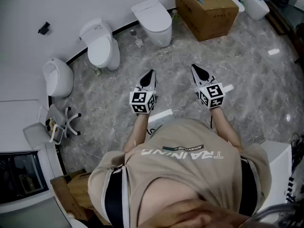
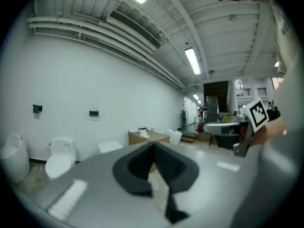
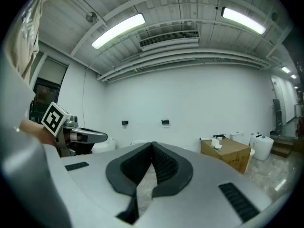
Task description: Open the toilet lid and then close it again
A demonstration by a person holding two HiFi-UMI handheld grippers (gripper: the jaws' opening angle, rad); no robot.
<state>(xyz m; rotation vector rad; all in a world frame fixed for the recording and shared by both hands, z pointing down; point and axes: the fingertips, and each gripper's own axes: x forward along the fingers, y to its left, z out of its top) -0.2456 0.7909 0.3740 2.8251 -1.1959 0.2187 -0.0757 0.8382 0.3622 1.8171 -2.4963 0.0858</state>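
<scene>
Three white toilets stand along the wall in the head view, all with lids down: one (image 1: 154,18) straight ahead, one (image 1: 101,44) to its left, and one (image 1: 58,77) further left. My left gripper (image 1: 150,76) and right gripper (image 1: 197,71) are held side by side over the marble floor, well short of the toilets. Both are shut with nothing between the jaws. In the left gripper view the shut left gripper (image 2: 153,146) points toward the wall, with a toilet (image 2: 59,160) low at the left. The right gripper (image 3: 152,144) likewise faces the wall.
A cardboard box (image 1: 205,8) with small white items on top stands at the back right, with another white fixture (image 1: 254,1) beyond it. A small white stool or stand (image 1: 64,122) sits at the left. Grey marble floor (image 1: 247,84) stretches to the right.
</scene>
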